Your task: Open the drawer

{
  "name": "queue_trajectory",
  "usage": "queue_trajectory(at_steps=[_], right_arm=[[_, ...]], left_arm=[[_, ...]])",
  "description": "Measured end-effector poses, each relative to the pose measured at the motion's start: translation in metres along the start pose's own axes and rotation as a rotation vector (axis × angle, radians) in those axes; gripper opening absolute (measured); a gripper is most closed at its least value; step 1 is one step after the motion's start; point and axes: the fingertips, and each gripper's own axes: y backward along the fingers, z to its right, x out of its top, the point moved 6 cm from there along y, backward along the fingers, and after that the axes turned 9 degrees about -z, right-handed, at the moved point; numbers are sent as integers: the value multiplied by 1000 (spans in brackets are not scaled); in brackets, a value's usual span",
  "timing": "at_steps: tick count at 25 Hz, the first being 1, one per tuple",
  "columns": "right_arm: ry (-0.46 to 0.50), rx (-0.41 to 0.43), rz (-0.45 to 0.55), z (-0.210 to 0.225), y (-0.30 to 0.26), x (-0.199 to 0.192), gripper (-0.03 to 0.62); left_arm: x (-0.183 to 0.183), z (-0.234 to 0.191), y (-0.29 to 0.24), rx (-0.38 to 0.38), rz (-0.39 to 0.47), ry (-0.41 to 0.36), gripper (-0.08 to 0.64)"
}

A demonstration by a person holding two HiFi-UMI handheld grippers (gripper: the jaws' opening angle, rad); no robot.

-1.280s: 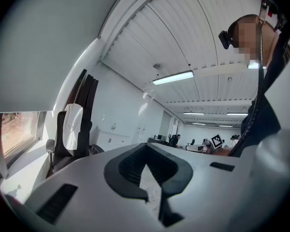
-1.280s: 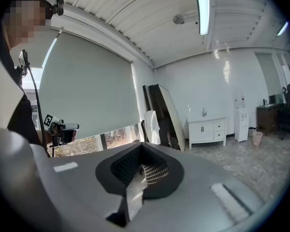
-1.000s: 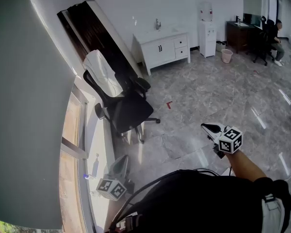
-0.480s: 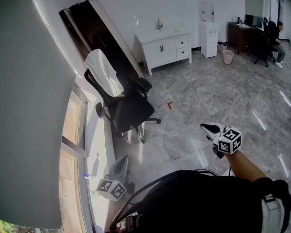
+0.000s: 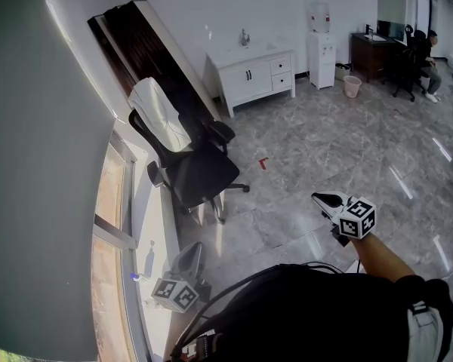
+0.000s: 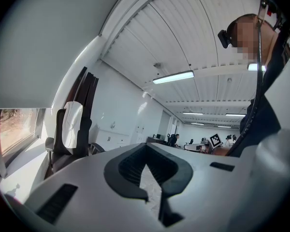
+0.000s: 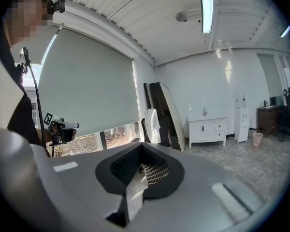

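A white cabinet [image 5: 253, 70] with two small drawers [image 5: 281, 72] on its right side stands against the far wall, several steps away. It also shows in the right gripper view as the cabinet [image 7: 208, 129], and faintly in the left gripper view as the cabinet [image 6: 108, 138]. My right gripper [image 5: 325, 199] is held out over the grey floor, pointing toward the cabinet, jaws shut and empty; the right gripper [image 7: 141, 146] shows the same in its own view. My left gripper [image 5: 187, 256] hangs low by the window, and the left gripper [image 6: 146, 146] has its tips together with nothing held.
A black office chair [image 5: 196, 168] with a white cloth [image 5: 160, 115] over its back stands between me and the cabinet. A dark panel [image 5: 147, 44] leans on the wall. A water dispenser [image 5: 322, 51], a pink bin [image 5: 352, 87] and a seated person [image 5: 430, 55] are far right.
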Motion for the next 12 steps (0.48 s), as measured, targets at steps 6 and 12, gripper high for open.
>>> queue_trajectory(at_steps=[6,12], right_arm=[[-2,-27,2,-9,-11,6,-5],[-12,-58,13,-24,-24,14,-5]], left_arm=[[4,-20,4,-19,6,1,0],[10,-45,14,-43,13,-1,0]])
